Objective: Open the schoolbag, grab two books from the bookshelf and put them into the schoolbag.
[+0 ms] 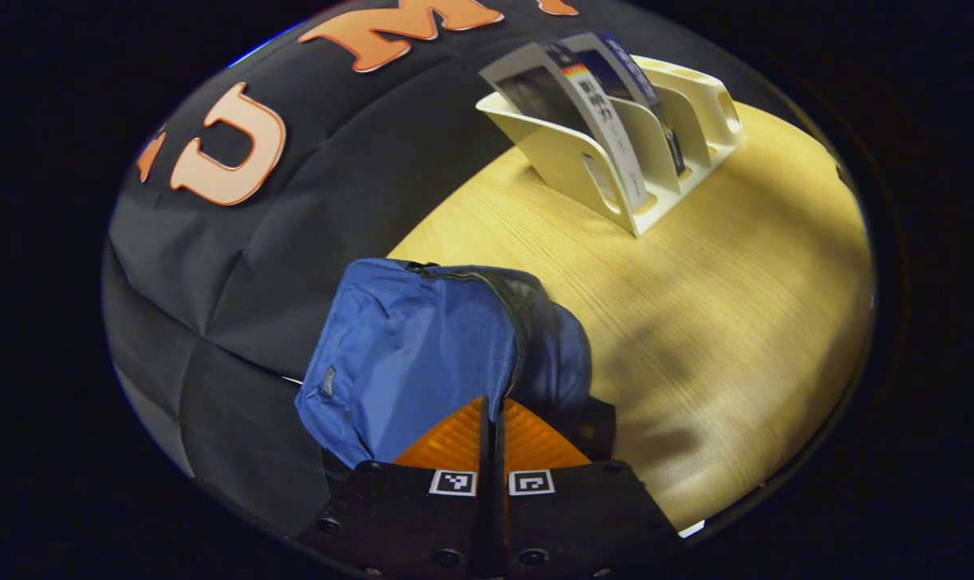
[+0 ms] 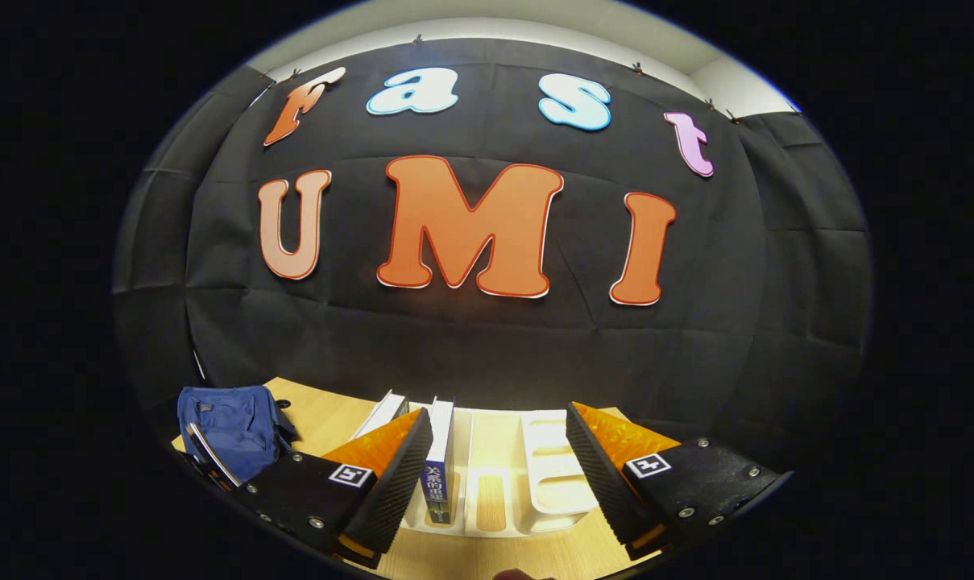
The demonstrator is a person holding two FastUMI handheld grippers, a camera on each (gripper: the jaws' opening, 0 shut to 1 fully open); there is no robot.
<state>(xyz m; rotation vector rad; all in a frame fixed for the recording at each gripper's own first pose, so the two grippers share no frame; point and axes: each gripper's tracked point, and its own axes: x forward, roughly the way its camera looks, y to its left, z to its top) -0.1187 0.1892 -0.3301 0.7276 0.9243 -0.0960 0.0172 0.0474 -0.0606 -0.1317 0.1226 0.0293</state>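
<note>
Left gripper view looks down over a pale wooden surface (image 1: 720, 322) in the booth, where a blue schoolbag (image 1: 422, 354) sits at the near edge against the black cloth wall. The left tool (image 1: 493, 419) hangs just at the bag's near side, its two fingers pressed together with nothing visibly between them, their tips right at the dark zipper line that runs over the bag's top. Whether the tips touch the fabric cannot be told. The zipper appears closed along the stretch that shows. Farther back on the surface, well apart from the bag, a cream bookshelf (image 1: 696, 113) with slanted dividers stands near the wall, holding two books (image 1: 591, 97) that lean in its first slots.

Right gripper view faces the cloth wall head-on, with the same bookshelf (image 2: 551, 475) directly below and ahead. The right tool (image 2: 499, 459) is spread wide, its fingers straddling the rack from above. One upright book with a blue spine (image 2: 438, 467) stands just beside the inner face of the left-hand finger (image 2: 394, 475); a second book (image 2: 386, 411) leans behind that finger. The schoolbag (image 2: 229, 427) lies off to the left on the surface, apart from the rack.
</note>
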